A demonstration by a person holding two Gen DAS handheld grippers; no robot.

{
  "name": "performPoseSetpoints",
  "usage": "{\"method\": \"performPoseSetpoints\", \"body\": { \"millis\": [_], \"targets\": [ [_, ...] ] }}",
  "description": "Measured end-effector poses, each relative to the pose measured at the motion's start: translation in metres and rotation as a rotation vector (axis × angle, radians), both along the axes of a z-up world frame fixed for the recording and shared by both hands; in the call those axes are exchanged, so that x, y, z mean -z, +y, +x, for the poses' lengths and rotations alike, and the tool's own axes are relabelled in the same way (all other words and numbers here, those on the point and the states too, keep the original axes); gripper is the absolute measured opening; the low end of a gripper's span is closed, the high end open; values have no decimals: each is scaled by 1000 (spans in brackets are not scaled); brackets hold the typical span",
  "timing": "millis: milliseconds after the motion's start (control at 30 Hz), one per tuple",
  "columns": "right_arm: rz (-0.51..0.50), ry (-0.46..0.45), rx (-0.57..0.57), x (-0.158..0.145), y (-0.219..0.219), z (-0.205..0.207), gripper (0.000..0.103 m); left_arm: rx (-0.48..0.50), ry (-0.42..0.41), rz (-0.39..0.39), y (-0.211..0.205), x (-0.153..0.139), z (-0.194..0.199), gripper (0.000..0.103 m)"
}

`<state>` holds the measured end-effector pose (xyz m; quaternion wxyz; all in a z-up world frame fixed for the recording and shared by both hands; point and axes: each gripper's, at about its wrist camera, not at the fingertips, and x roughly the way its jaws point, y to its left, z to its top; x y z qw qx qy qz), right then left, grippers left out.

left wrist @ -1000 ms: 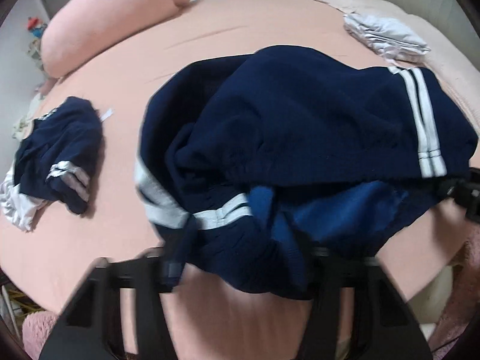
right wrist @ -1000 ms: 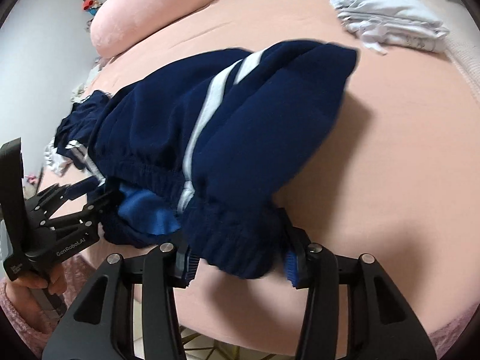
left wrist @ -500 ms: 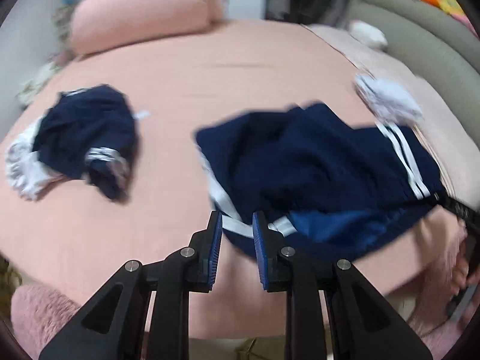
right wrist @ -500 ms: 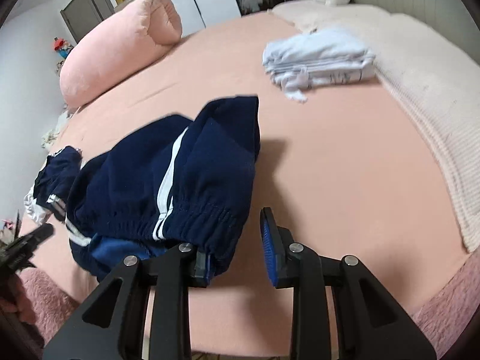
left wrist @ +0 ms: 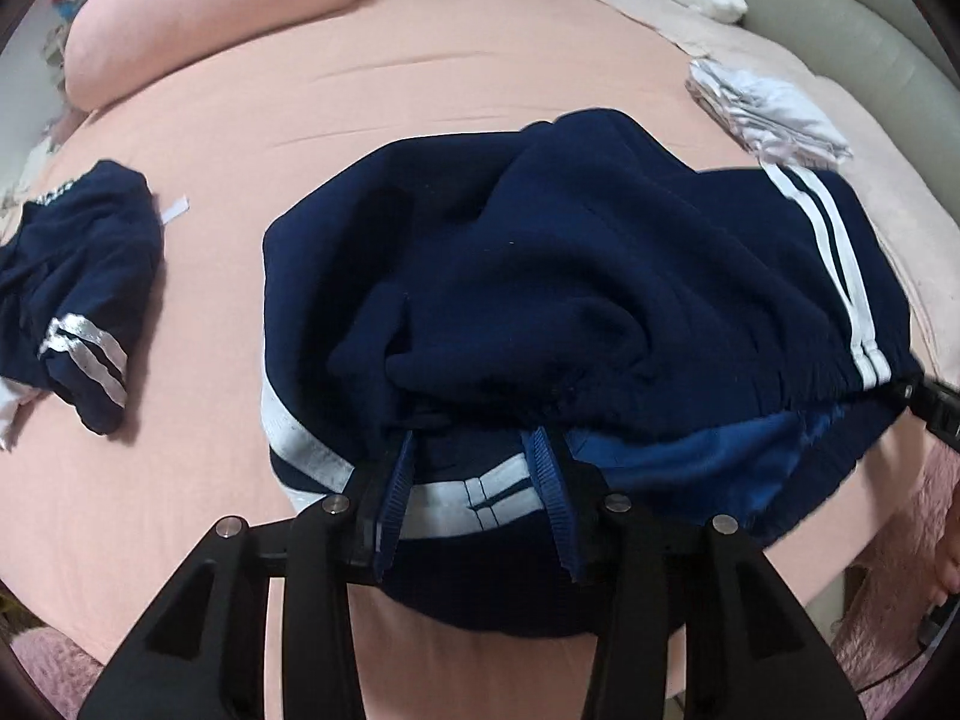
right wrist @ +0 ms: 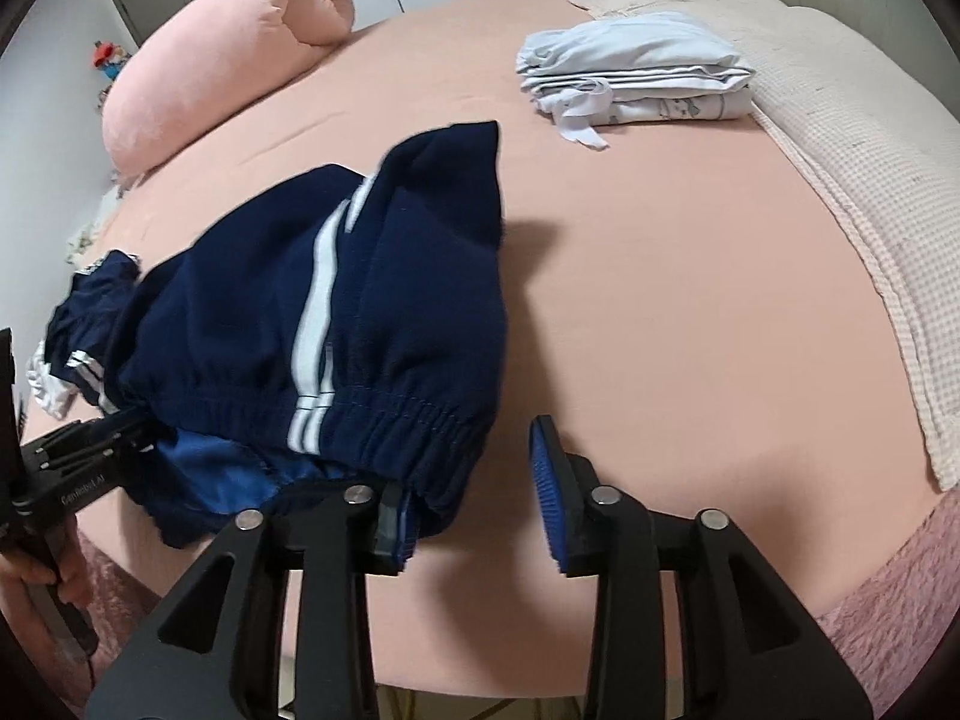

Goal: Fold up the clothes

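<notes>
Since the earlier frames, both grippers have been brought back to the near edge of the navy shorts (left wrist: 576, 276), and their jaws have just been opening. The left gripper (left wrist: 474, 480) is spread, with the white-striped hem seen between its blue pads (left wrist: 549, 474); whether the pads press the cloth cannot be told. The right gripper (right wrist: 474, 480) is also spread: its left pad is tucked against the elastic waistband, while its right pad (right wrist: 546, 480) stands apart over bare sheet. The shorts are bunched near the front edge of the pink bed (right wrist: 690, 312). A second navy garment (left wrist: 78, 276) is seen to the left. A folded white pile (right wrist: 636, 75) is set farther back on the right, and a pink bolster (right wrist: 222, 60) at the far left.
</notes>
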<state>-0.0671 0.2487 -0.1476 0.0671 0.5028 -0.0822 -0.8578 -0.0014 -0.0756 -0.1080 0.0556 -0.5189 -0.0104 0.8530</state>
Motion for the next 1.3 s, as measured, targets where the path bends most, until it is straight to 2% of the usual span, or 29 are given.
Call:
{"method": "performPoseSetpoints", "body": {
  "millis": [100,200,333,400,500,633,733,800,900,967,1067,1167,1300],
  "targets": [
    [5,-34,-1,7,0,-3,36,-125,17,88,-20,1,3,44],
    [-19,-35,-34,8,-5,-2,36,-176,65,82,-31,1,11,41],
    [-84,-31,-87,8,-12,-1,36,-61,82,88,-18,-2,16,41],
    [-62,-33,-101,11,-19,-2,36,-15,104,51,-3,-3,14,41],
    [-6,-25,-122,13,-28,-1,38,26,93,-20,16,3,3,40],
    [76,-1,-128,13,-34,4,37,19,185,-24,16,-13,13,40],
    [70,14,-113,11,-31,6,33,52,184,-12,17,-17,19,40],
    [44,33,-109,7,-29,6,25,76,149,41,15,-14,18,40],
    [-37,83,-123,-7,-26,8,17,151,50,260,6,-11,14,40],
    [-91,144,-140,-21,-24,13,15,138,61,296,2,-16,15,40],
    [-107,206,-158,-34,-26,18,15,155,87,205,10,-16,8,40],
    [-93,155,-144,-23,-28,9,15,145,69,83,21,-2,-16,40],
    [-97,122,-130,-17,-23,2,16,126,18,-28,31,19,-37,40]
  ]
}}
